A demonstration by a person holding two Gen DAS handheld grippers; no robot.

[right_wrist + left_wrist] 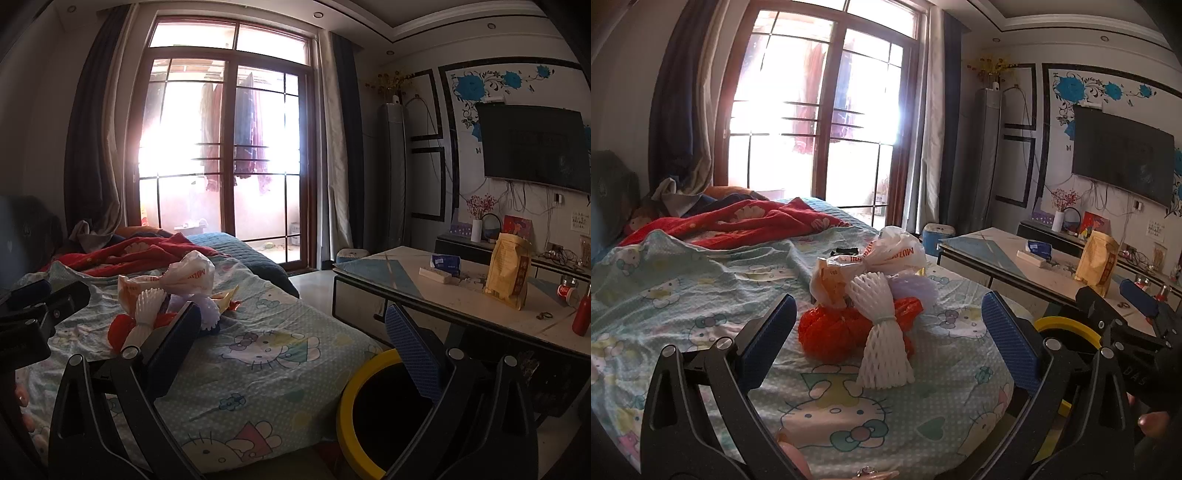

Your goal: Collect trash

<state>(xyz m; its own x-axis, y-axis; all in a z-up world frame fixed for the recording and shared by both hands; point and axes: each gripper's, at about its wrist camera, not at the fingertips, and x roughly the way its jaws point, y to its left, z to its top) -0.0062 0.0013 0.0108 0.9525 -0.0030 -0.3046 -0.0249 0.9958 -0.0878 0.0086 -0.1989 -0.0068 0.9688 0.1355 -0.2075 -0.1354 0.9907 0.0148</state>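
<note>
A white foam net (882, 332), red bag (827, 332) and white bag (886, 254) lie heaped near the bed's (701, 295) right edge; both grippers' fingers (1008, 332) (410, 350) spread wide, empty.

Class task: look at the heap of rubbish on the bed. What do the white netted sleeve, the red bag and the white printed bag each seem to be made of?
White netted sleeve: probably soft foam mesh; matt, with open diamond holes.
Red bag: likely thin plastic film; glossy and crumpled.
White printed bag: likely thin plastic too; translucent, wrinkled, with red lettering.
</note>
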